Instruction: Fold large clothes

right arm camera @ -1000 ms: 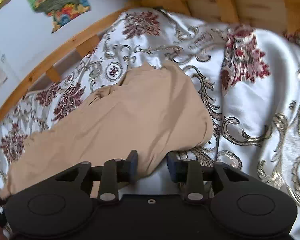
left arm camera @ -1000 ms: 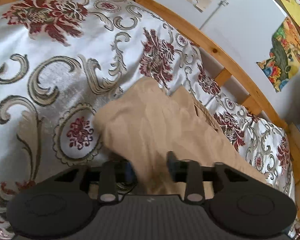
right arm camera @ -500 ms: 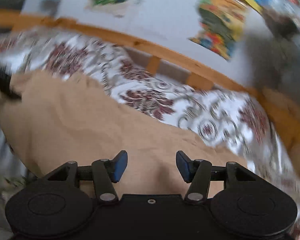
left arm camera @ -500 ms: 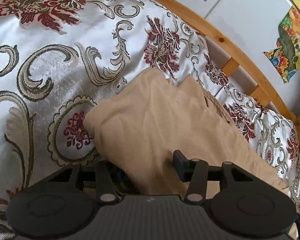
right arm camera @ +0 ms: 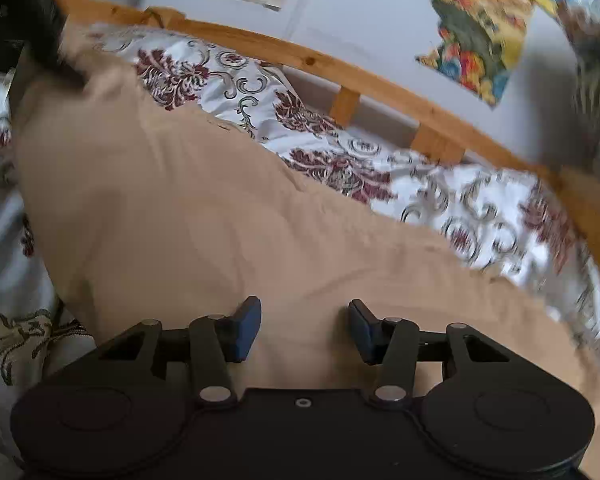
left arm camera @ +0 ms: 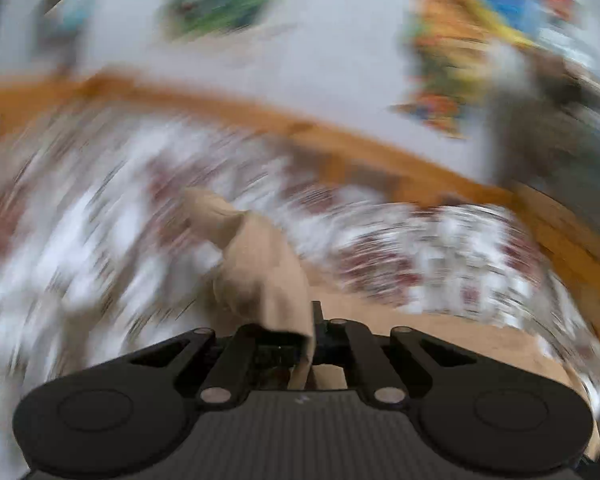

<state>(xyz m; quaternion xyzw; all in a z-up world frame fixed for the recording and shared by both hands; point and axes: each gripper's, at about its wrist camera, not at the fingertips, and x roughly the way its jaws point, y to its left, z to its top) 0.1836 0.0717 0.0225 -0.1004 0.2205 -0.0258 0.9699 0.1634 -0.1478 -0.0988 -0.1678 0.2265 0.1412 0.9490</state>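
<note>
2 grippers work on 1 tan garment (right arm camera: 204,216) spread over a white bedspread (right arm camera: 452,196) patterned with maroon flowers and grey scrolls. Seen from the right wrist, the cloth fills the frame from 9 o'clock across the centre to 4 o'clock, lying flat with soft wrinkles. The right gripper (right arm camera: 304,330) hovers over it with its blue-padded jaws wide apart, nothing between them. At 10 o'clock in that view a dark shape sits at the garment's far corner, too cropped to identify.

From the left wrist everything beyond the tool is smeared by motion blur. The left gripper (left arm camera: 310,338) is clamped on a fold of the tan garment (left arm camera: 260,264), which rises from between its closed jaws toward 11 o'clock in a bunched ridge.

A wooden bed rail (right arm camera: 340,68) runs from 10 o'clock to 3 o'clock, with colourful posters (right arm camera: 480,28) on the pale wall behind.
</note>
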